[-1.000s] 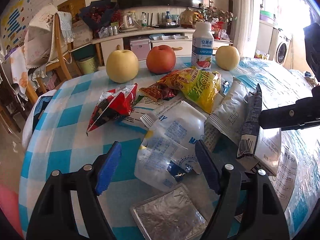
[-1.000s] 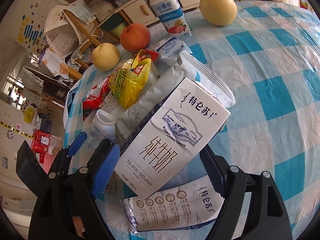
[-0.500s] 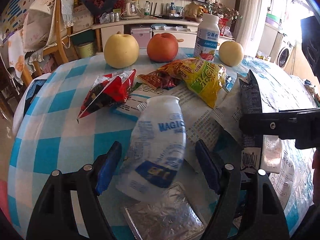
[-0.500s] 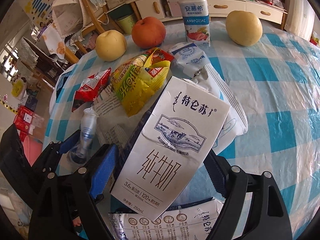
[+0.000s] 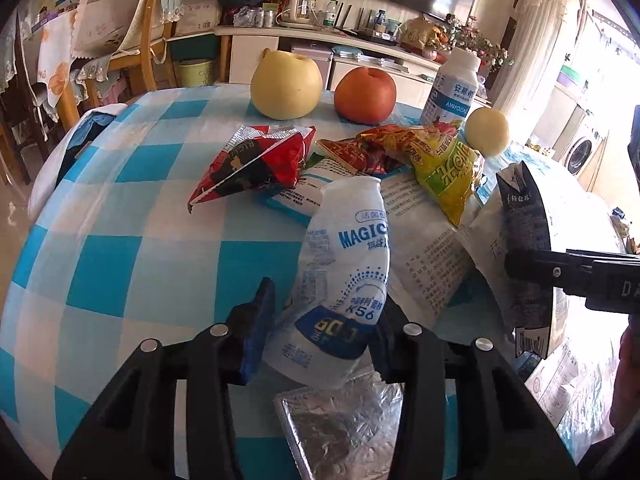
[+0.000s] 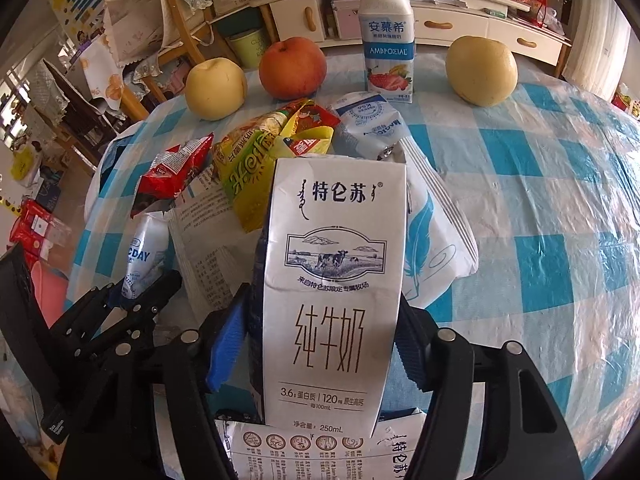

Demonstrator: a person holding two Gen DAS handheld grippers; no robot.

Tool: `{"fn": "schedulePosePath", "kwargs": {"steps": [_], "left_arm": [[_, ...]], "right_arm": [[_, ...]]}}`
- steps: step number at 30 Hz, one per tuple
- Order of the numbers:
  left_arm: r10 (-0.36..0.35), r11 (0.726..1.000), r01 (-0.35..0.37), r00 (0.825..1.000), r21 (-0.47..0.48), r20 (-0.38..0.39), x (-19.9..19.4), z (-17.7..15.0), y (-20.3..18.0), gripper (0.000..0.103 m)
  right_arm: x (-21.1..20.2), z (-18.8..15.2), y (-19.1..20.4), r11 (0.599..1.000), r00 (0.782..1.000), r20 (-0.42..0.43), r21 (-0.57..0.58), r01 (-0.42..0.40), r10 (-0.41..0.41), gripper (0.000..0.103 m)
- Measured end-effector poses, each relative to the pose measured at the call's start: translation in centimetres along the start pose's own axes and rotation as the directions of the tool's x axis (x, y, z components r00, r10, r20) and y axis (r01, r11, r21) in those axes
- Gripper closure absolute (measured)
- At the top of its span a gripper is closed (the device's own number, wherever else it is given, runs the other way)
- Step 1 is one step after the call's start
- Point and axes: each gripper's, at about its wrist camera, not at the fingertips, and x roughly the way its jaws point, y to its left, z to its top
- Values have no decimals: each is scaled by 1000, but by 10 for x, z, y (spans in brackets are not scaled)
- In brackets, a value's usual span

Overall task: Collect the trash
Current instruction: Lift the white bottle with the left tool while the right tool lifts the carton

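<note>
A MAGIC yogurt pouch (image 5: 344, 280) is framed by the closing left claw (image 5: 320, 320), its long axis toward twelve o'clock. A milk carton (image 6: 332, 292) is likewise framed upright by the closing right claw (image 6: 320, 340); firm contact cannot be told.

Your small white plastic drink bottle with blue "MAGIC" lettering (image 5: 344, 276) stands tilted, base nearest you, neck leaning away over the printed paper wrappers. Your white milk carton with the cow-and-pasture drawing (image 6: 332, 292) stands upright with its front panel facing you, creased near the top. Behind them lie a crumpled red foil snack bag (image 5: 252, 164) and a yellow-green crisp packet (image 5: 444, 168), touching in the heap on the surface.
</note>
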Motion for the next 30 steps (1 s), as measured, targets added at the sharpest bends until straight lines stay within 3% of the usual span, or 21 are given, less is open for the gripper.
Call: {"fn": "schedulePosePath", "kwargs": {"steps": [2, 4, 9, 14, 18, 25, 30], "left_arm": [[-47, 999, 47, 999, -21, -7, -1, 0, 4, 36], [-50, 998, 51, 999, -33, 10, -4, -1, 4, 29], [-61, 996, 62, 998, -65, 9, -2, -2, 9, 29], [-129, 985, 129, 992, -114, 12, 0, -1, 11, 30], [-164, 975, 165, 986, -146, 19, 1, -2, 15, 39], [-144, 973, 148, 989, -176, 32, -6, -5, 20, 39], [-118, 974, 132, 989, -185, 85, -29, -6, 31, 39]], "right_arm": [[-3, 0, 3, 1000, 1000, 13, -15, 5, -4, 37], [-6, 0, 7, 999, 1000, 27, -32, 17, -16, 37], [-10, -2, 13, 999, 999, 38, -47, 20, -18, 37], [-14, -3, 21, 997, 998, 55, -68, 23, -19, 37], [-20, -4, 29, 997, 997, 73, -81, 10, -4, 37], [-29, -9, 46, 994, 995, 100, -114, -2, 14, 37], [-37, -8, 61, 991, 991, 119, -125, -43, 58, 37]]}}
